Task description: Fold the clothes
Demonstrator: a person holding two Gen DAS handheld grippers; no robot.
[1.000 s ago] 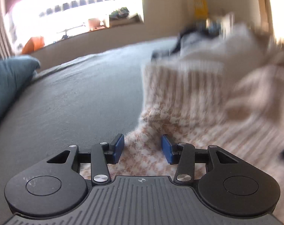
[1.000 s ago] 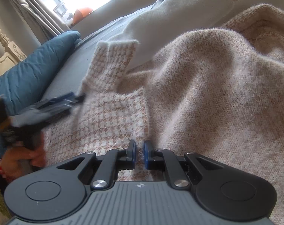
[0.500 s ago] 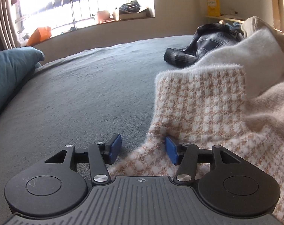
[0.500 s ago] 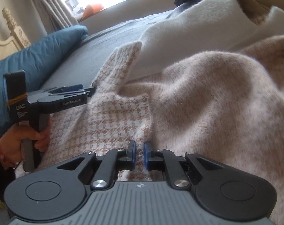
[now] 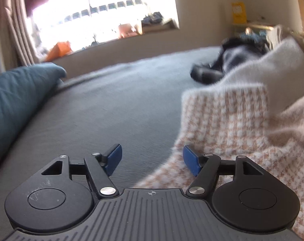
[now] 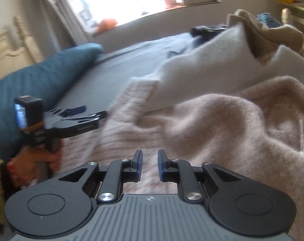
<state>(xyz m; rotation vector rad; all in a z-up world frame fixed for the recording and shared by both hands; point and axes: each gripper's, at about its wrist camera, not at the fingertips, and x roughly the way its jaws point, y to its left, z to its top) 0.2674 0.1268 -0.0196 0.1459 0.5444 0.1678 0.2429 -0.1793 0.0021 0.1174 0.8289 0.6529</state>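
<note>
A beige-and-white checked sweater [image 5: 222, 120] lies on the grey bed cover [image 5: 111, 110], with its fluffy pink-beige body [image 6: 232, 120] bunched to the right. My left gripper [image 5: 152, 158] hovers at the sweater's left edge. Its jaws are opening wide and the pads press on nothing; the hem lies under the right-hand pad [image 5: 190, 160]. The right wrist view shows that left gripper [image 6: 91, 111] held by a hand [image 6: 37, 160]. My right gripper [image 6: 150, 162] hangs over the sweater with its jaws opening. A narrow gap shows between its pads with no cloth in it.
A blue pillow [image 5: 17, 104] lies along the bed's left side. A cream fluffy garment [image 6: 202, 64] rests behind the sweater, a dark plaid one [image 5: 222, 68] beyond it and a tan one [image 6: 262, 30] further right. A window sill runs along the far wall.
The left jaws have spread wider and the checked hem no longer sits between them. The right jaws have parted from nearly shut, and that gripper has lifted off the sweater.
</note>
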